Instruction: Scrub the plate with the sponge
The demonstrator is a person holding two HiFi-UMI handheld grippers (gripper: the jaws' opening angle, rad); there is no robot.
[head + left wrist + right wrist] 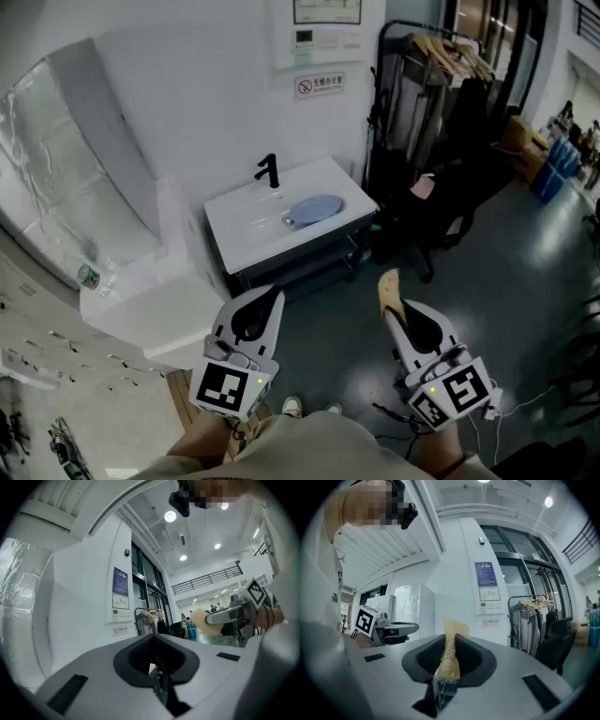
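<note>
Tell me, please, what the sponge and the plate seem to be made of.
Sponge: looks like coarse plant fibre, loofah-like; tan, matte, with a visibly stringy open weave. Plate: pale blue with a smooth, even surface; plastic or glazed ceramic, too far to tell which.

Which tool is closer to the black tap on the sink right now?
Left. The left tool points almost straight at the tap, though well short of the sink. The right tool, holding the sponge, sits further off to the tap's right.

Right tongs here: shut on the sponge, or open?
Shut on the sponge: the right gripper view shows the right tongs pinching the yellowish sponge between them, its end sticking up past the tips.
</note>
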